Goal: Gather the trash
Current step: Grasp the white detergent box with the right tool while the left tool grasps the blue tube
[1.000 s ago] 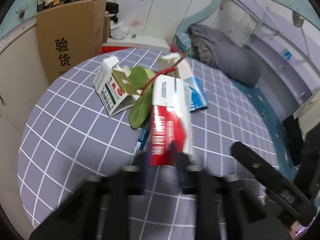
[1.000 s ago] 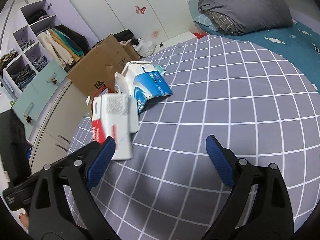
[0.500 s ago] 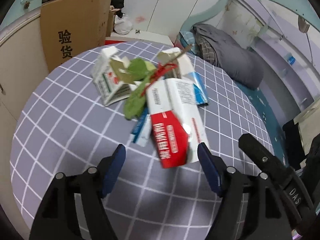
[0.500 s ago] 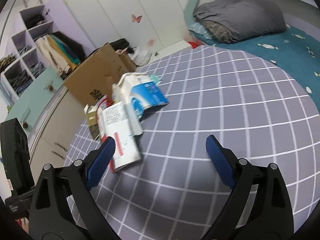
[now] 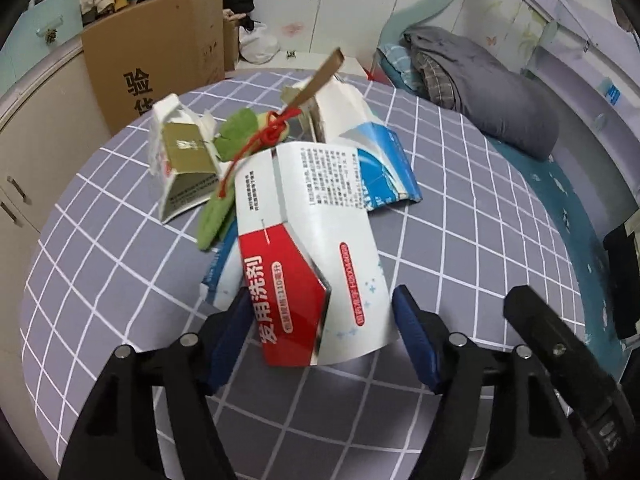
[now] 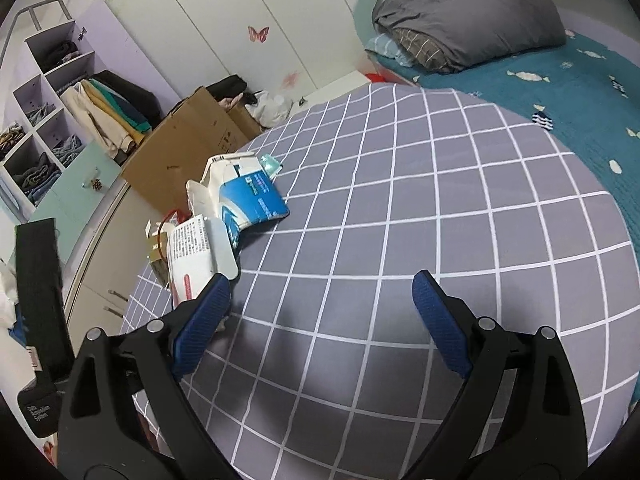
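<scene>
A pile of trash lies on the grey checked tabletop [image 5: 460, 216]. On top is a flattened red and white carton [image 5: 308, 248], also in the right wrist view [image 6: 192, 256]. Behind it are a blue and white carton [image 5: 376, 160], a white and gold carton [image 5: 180, 160], a green leaf-shaped piece with a red cord [image 5: 236, 136] and a cardboard strip [image 5: 320, 76]. My left gripper [image 5: 320, 336] is open, its jaws on either side of the red carton's near end. My right gripper [image 6: 320, 316] is open and empty over bare tabletop [image 6: 440, 200], right of the pile.
A brown cardboard box [image 5: 156, 52] stands behind the table on the left. A bed with a grey quilt [image 6: 468, 20] lies beyond the far right edge. A cabinet [image 6: 84, 184] and shelves with clothes are at the left. The right gripper's body [image 5: 568, 364] shows at lower right.
My left gripper was shut on the red and white carton, then opened. The carton dropped onto the pile and now lies between the open jaws. The right gripper stayed open.
</scene>
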Available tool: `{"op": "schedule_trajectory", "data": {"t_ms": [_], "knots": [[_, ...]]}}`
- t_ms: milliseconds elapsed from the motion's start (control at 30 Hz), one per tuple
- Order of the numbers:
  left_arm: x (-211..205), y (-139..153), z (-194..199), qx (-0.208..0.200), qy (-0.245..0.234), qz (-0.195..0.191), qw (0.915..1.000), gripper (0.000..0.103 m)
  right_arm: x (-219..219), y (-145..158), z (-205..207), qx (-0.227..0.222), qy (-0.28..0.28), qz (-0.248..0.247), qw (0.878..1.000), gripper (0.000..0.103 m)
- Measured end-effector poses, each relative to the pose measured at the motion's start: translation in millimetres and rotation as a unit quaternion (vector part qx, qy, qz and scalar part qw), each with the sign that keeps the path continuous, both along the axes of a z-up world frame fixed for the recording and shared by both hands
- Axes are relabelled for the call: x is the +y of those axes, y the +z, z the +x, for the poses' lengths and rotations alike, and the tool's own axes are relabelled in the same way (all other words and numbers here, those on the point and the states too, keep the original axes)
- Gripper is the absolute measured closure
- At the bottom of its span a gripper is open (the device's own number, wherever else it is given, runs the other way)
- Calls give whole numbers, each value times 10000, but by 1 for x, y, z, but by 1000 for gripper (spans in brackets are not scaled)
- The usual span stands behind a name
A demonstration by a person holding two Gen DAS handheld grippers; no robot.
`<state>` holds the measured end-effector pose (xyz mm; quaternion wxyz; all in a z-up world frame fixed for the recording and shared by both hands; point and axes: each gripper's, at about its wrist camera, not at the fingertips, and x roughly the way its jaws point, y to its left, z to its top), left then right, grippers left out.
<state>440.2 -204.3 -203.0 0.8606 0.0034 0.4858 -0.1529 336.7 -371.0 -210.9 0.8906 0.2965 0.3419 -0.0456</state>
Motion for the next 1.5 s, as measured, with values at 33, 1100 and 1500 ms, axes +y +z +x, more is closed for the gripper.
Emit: {"op": "schedule_trajectory", "data": {"t_ms": [33, 1100, 1500], "knots": [[3, 2, -2, -29, -9, -41, 10000, 34, 0, 0, 0, 2, 20, 8, 10000, 12], [145, 22, -10, -363, 765, -484, 9952, 40, 129, 3, 70, 594, 1712, -865, 9796, 56], [72, 9, 4, -238, 27, -372, 9990, 38, 64, 0, 39, 271, 1185, -283, 9922, 60]]}}
